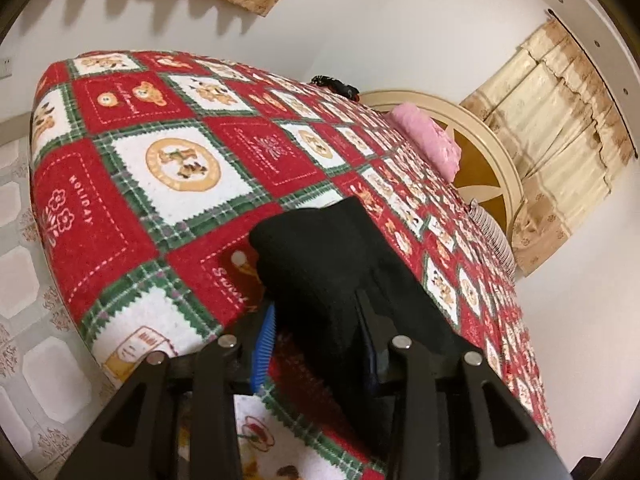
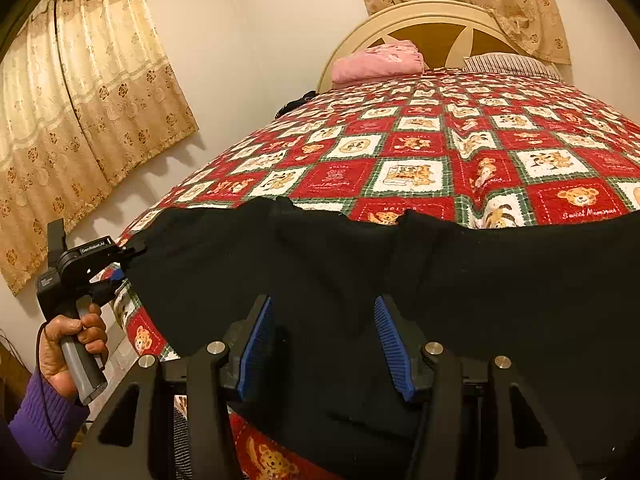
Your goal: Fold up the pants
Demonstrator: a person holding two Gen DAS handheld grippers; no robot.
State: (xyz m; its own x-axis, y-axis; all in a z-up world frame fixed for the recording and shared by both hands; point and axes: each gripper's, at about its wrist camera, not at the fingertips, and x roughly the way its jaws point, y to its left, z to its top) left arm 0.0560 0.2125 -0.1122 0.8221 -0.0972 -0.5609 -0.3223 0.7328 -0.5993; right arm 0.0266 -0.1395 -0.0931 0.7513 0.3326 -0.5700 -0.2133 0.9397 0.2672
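We see black pants (image 2: 360,264) spread across the near edge of a bed covered by a red, white and green patchwork blanket (image 2: 420,152) printed with teddy bears. In the right wrist view the dark cloth runs the full width of the bed's near side, its far hem rumpled against the blanket.

The right gripper (image 2: 325,344) hangs over the middle of the pants with its blue ribbed pads (image 2: 256,344) spread apart; cloth lies under and between them, but the pads do not press on it.

The left gripper (image 1: 316,344) sits at the left end of the pants (in the right wrist view it shows at the cloth's corner, held by a hand (image 2: 74,344) in a purple sleeve (image 2: 44,412)). From its own camera a fold of black cloth drapes over and between its fingers, hiding the right pad; only the left blue pad (image 1: 265,344) is visible, with a gap showing beside it. We cannot tell whether the jaws are actually pinching the cloth.

At the head of the bed a folded pink cloth (image 2: 378,60) rests against a cream headboard (image 2: 400,16), a striped pillow (image 2: 508,62) beside it. Beige flowered curtains (image 2: 84,112) hang on the walls.
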